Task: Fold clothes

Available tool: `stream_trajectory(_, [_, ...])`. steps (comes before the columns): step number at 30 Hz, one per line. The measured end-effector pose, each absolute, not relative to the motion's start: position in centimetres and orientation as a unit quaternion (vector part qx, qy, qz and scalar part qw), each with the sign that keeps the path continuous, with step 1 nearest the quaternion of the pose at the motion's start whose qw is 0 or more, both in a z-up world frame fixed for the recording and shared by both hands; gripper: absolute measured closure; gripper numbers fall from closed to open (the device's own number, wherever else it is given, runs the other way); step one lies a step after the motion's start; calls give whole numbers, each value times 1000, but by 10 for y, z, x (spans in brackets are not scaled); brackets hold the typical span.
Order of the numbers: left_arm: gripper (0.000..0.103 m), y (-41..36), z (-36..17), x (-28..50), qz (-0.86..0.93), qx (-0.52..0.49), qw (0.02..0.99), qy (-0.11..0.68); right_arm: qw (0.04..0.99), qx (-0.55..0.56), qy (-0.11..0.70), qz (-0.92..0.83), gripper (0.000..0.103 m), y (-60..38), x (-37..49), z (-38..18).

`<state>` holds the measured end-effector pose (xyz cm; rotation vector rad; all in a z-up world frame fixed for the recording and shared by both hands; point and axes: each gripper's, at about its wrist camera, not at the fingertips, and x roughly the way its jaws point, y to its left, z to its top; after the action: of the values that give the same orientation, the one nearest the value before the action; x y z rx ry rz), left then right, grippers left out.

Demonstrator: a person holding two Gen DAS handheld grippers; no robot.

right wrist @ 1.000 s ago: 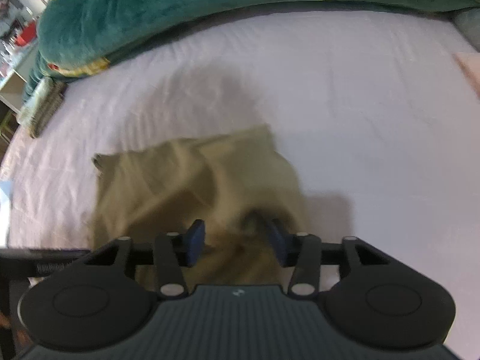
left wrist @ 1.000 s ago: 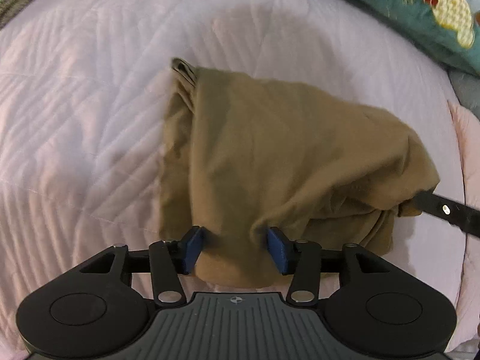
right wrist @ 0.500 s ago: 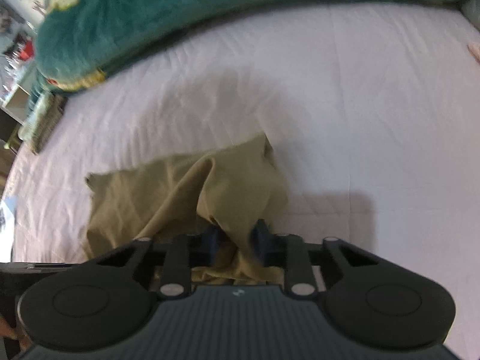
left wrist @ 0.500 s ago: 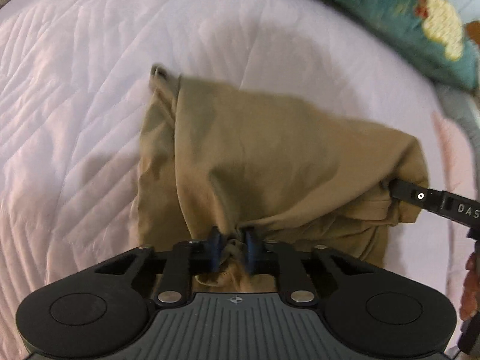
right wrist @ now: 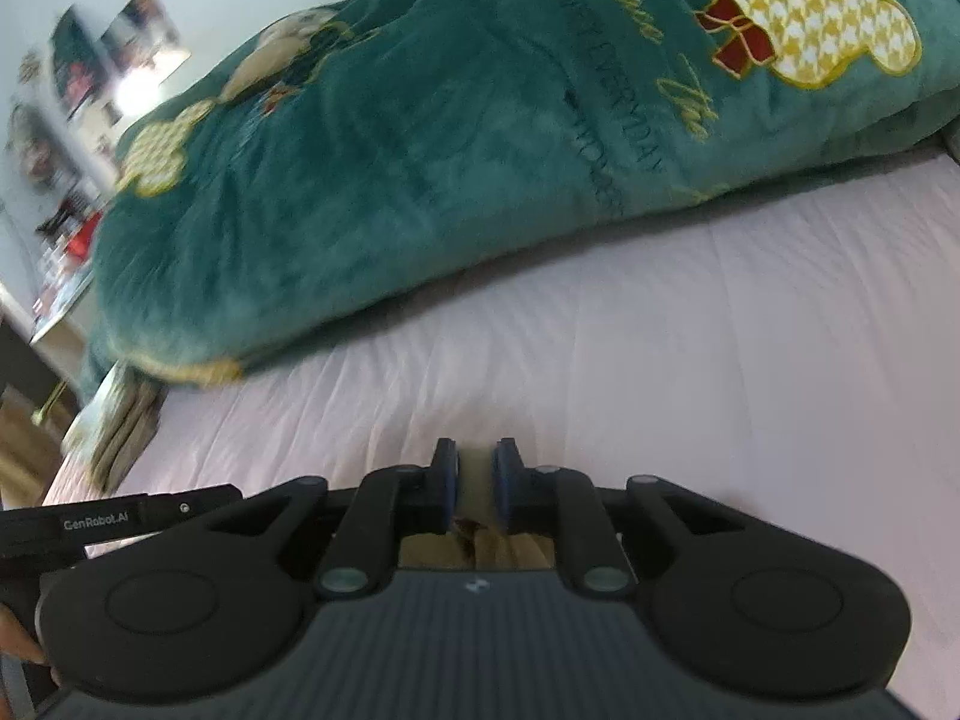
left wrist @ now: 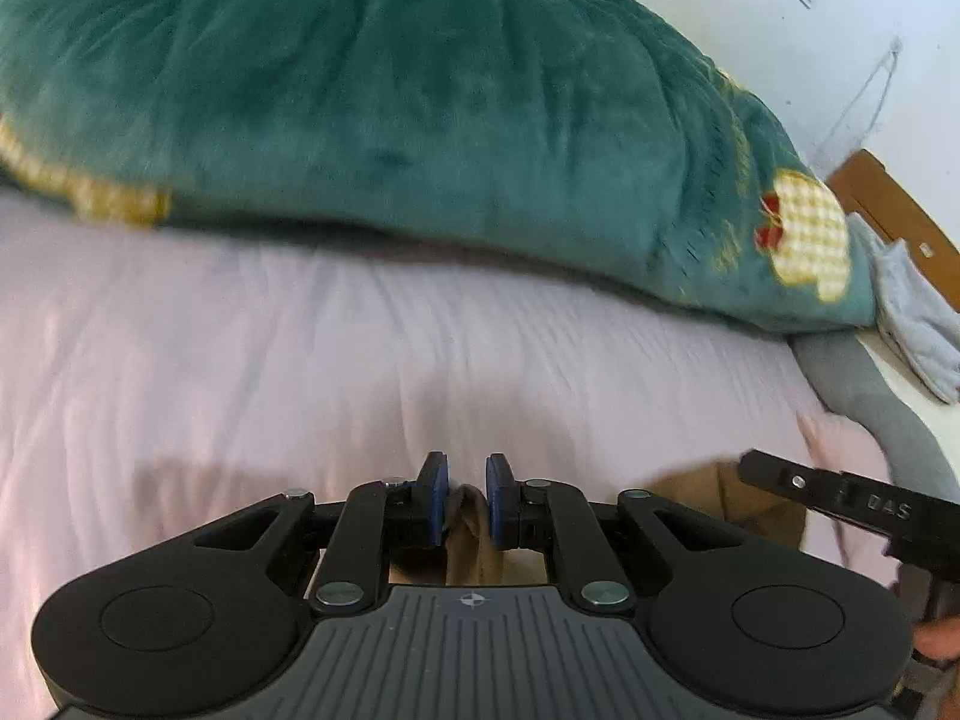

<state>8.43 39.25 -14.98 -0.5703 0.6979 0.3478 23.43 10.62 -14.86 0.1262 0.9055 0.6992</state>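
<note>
A tan garment is pinched between the blue pads of my left gripper, which is shut on it. More of its cloth shows at the right, beside the other gripper's black finger. My right gripper is shut on the same tan garment. Both grippers are raised and look level across the pink bed sheet. Most of the garment hangs below them, hidden by the gripper bodies.
A large teal plush blanket with gold and red embroidery lies across the back of the bed, also in the right wrist view. Grey cloth and a wooden headboard are at the far right. Folded fabric sits at the bed's left edge.
Both grippers closed on the tan garment's near edge and lifted it. The views tilted up from the flat garment to the blanket at the back.
</note>
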Motion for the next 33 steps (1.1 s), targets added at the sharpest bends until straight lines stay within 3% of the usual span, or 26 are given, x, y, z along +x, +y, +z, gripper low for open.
stream_trajectory(2, [83, 406, -153, 99, 173, -282, 878, 347, 841, 63, 431, 319, 63, 114, 246, -151])
stream_trajectory(4, [81, 409, -155, 106, 185, -280, 869, 364, 846, 54, 436, 303, 53, 114, 246, -151])
stream_trajectory(7, [69, 399, -154, 92, 195, -252, 868, 381, 845, 44, 440, 300, 46, 105, 235, -152])
stream_trajectory(14, [58, 368, -152, 16, 262, -251, 845, 394, 836, 44, 473, 275, 40, 70, 201, -162])
stream_trajectory(19, [54, 363, -166, -11, 230, -350, 808, 415, 818, 60, 518, 243, 39, 61, 204, -185])
stream_trajectory(28, [53, 368, -184, 70, 162, -310, 825, 444, 787, 25, 578, 213, 39, 84, 239, -225])
stream_trajectory(33, [53, 388, -170, 116, 160, -297, 857, 389, 806, 35, 502, 313, 40, 127, 253, -194])
